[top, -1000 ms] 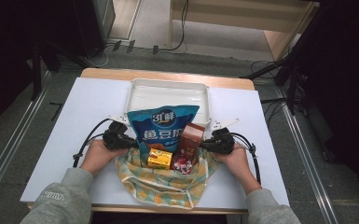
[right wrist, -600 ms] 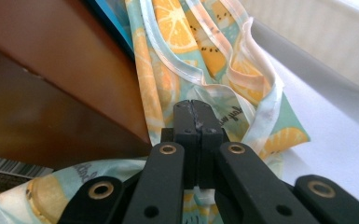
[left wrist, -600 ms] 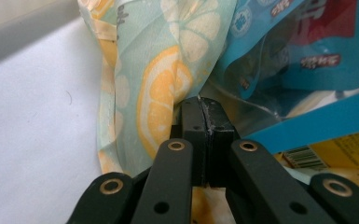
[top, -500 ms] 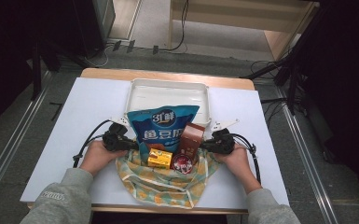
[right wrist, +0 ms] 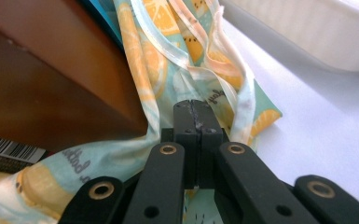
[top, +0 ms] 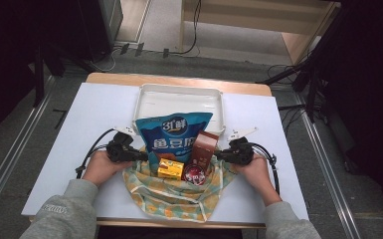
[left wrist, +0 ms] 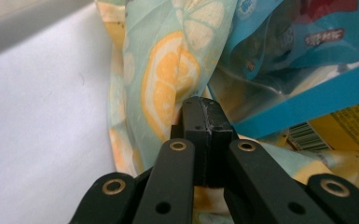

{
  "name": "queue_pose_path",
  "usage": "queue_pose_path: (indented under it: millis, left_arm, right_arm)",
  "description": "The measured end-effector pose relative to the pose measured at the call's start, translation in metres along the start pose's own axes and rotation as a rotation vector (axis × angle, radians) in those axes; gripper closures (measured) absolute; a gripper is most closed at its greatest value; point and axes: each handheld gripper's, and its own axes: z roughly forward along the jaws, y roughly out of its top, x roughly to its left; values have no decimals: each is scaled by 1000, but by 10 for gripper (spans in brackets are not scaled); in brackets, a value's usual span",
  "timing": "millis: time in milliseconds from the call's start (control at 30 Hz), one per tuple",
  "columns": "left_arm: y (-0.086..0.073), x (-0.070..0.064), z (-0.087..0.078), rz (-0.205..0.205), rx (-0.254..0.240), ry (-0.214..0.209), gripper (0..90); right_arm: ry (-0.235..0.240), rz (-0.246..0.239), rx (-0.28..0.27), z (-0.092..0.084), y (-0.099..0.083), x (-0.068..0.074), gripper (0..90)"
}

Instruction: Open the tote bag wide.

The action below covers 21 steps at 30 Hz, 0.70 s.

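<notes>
Movement: none seen; blue bag (top: pixel 173 135) unchanged.
Left gripper (top: pixel 140 155): jaws closed, pinching lemon-print cloth (top: pixel 171 196).
Right gripper (top: pixel 219 156): likewise clamped on cloth.

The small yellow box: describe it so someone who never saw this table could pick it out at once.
On the white table, in front of the white tray, a lemon-print cloth bag holds several snacks. The small yellow box lies at its mouth, below the big blue snack pouch, left of the round red item. It is the one yellow package.
</notes>
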Motion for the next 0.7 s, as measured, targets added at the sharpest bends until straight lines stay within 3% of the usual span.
queue_pose_path:
  millis: [100, 167, 267, 433, 700]
  left_arm:
    - [0, 0, -3, 4, 15, 9, 900]
    - [0, 2, -3, -25, 9, -9, 900]
    - [2, 2, -6, -34, -8, -25, 897]
    - [5, -1, -13, -11, -27, -8, 856]
    - [8, -6, -24, 12, -70, 13, 755]
  right_arm:
    - [2, 3, 4, -2, -1, -1, 900]
    - [10, 23, 10, -2, -1, -1, 900]
    - [27, 46, 12, -3, 0, -4, 900]
    - [27, 37, -18, -9, 3, -4, 897]
    - [-11, 18, -76, -23, 10, 0, 805]
